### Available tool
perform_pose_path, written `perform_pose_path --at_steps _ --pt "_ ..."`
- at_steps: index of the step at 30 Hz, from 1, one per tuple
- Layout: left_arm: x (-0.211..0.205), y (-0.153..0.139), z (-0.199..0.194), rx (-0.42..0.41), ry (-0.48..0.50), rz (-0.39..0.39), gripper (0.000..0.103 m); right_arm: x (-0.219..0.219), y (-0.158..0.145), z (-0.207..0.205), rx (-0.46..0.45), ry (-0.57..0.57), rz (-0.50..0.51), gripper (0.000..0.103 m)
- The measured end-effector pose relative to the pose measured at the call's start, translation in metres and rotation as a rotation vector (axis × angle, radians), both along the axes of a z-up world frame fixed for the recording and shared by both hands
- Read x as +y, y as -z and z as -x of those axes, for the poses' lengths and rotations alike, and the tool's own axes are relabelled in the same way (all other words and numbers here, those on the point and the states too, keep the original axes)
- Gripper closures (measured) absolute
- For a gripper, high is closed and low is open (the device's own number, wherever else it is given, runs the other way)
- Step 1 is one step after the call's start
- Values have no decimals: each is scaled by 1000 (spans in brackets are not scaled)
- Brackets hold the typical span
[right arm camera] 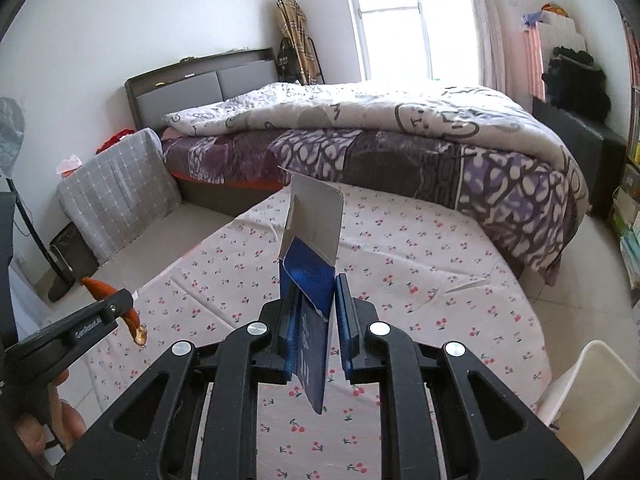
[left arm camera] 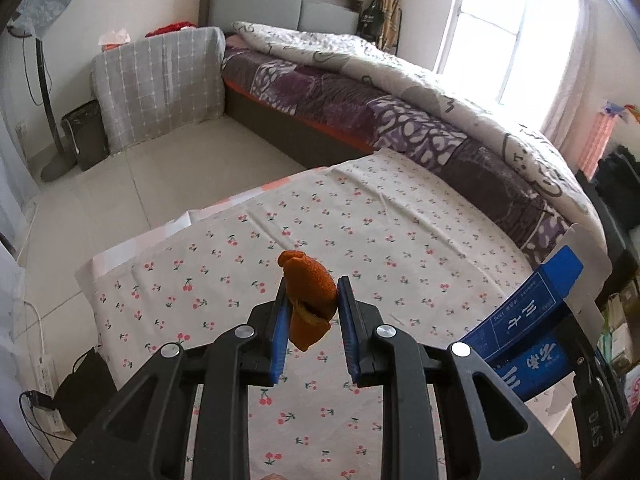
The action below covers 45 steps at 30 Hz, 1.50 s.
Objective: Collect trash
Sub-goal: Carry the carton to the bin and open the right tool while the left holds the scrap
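Note:
My left gripper is shut on a curled orange peel and holds it above the cherry-print tablecloth. The peel also shows in the right wrist view, at the far left, clamped in the left gripper. My right gripper is shut on a flattened blue and white cardboard box, which stands upright between its pads above the table. That box also shows at the right edge of the left wrist view.
A bed with a purple sheet and white quilt lies beyond the table. A white bin rim is at the lower right. A grey-covered cabinet, a black box and a fan stand are on the left floor.

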State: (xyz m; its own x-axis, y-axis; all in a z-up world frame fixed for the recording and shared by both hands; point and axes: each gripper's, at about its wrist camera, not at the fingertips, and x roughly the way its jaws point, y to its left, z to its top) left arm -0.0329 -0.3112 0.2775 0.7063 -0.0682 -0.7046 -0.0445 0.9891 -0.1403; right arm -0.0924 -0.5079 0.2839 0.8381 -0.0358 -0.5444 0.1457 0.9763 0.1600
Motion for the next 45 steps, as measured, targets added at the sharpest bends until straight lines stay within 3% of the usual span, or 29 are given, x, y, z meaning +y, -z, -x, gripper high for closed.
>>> perform_pose_path --at_steps 25,45 --pt "-85 -13 23 -27 157 4 80 -66 -19 46 -24 107 40 87" --pt "-168 -9 56 -31 320 -24 80 -169 -27 110 19 337 29 86"
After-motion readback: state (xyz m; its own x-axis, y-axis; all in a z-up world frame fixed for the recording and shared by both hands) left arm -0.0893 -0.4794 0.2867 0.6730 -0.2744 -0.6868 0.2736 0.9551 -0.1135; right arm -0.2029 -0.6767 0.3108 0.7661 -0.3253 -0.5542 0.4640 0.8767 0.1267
